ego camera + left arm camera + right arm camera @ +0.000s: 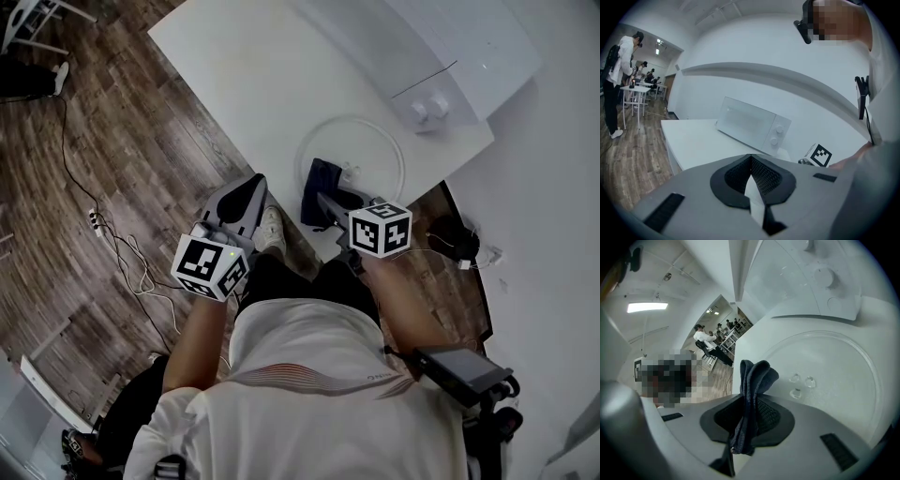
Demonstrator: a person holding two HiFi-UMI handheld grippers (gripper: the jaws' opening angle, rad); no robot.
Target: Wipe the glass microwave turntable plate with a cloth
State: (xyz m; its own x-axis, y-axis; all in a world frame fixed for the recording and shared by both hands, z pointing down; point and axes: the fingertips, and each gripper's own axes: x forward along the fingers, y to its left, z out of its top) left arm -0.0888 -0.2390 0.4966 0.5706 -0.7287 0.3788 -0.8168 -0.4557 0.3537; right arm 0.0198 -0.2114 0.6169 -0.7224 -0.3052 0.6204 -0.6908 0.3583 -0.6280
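Right gripper (749, 397) clamps navy cloth (757, 373) at glass turntable plate (848, 394) near rim; left gripper (750, 161) closed, empty, off plate: unsteadied plate may skid

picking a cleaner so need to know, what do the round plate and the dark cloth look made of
Plate: likely clear glass; the white table shows through it, and it has a glossy rim and three moulded bumps.
Cloth: soft dark blue fabric, matte, bunched in limp folds in the right gripper; exact fibre unclear.
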